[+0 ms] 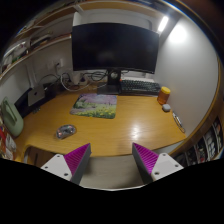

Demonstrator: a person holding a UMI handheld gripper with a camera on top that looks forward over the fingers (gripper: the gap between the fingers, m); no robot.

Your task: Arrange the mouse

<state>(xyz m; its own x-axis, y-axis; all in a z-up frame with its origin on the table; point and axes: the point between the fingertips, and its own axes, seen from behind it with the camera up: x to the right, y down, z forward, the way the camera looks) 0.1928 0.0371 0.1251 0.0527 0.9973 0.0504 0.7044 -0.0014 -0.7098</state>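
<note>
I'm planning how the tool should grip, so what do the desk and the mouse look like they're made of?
The desk looks like wood or wood veneer: warm orange-brown with a soft sheen under the lamp. The mouse looks like hard plastic, grey and faintly glossy, though too small to be sure. The tool is open, well short of it.

My gripper (109, 160) shows as two fingers, each a pale grey-white wedge with flat outer faces and squared edges. Each finger carries a bright magenta pad (78, 156) on its inner face, roughly triangular and tapering to a point at the tip, its surface finely ribbed. The two pads face each other across an empty gap.
</note>
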